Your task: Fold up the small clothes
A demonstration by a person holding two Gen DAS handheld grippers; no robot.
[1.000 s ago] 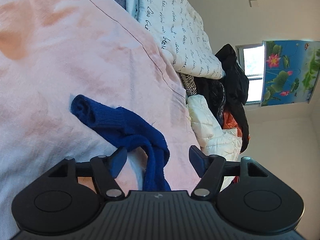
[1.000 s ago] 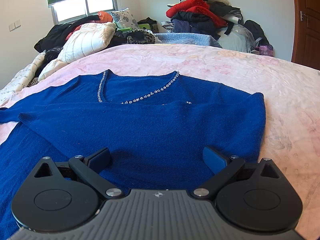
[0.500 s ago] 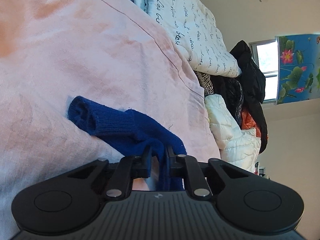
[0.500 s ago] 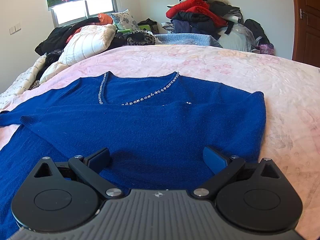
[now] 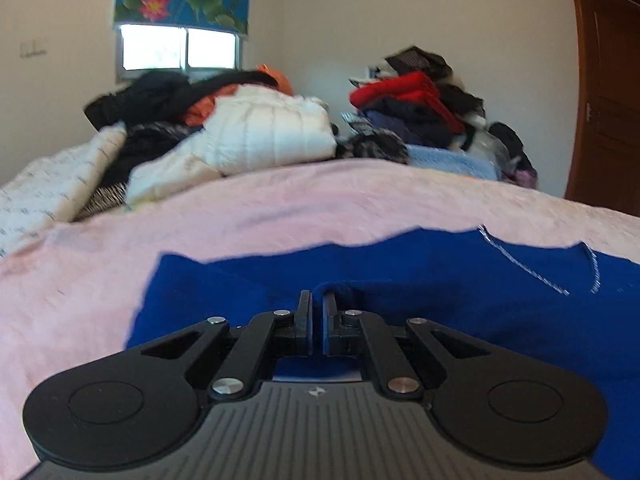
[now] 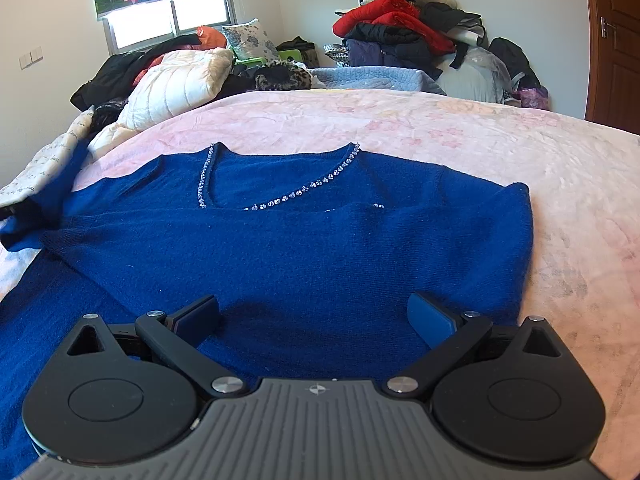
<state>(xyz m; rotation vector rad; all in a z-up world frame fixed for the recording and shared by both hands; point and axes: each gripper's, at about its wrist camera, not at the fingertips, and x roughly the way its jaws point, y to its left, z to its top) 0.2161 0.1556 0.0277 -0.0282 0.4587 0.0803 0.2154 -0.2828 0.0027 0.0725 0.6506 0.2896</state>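
Left gripper (image 5: 316,312): jaws pressed together, pinching a fold of the blue sweater's (image 6: 304,248) knit, low over the garment.
Right gripper (image 6: 314,316): fingers spread wide, nothing between them, hovering above the sweater's lower half.
Sweater: lying flat on the pink bedspread (image 6: 440,128), beaded neckline (image 6: 288,198) towards the clothes piles (image 6: 400,36).

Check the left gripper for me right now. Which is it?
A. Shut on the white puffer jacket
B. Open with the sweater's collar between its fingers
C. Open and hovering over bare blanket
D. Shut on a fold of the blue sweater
D: the left gripper has its jaws nearly together with a fold of the blue sweater pinched between them, while the right gripper hangs open over the sweater's body.
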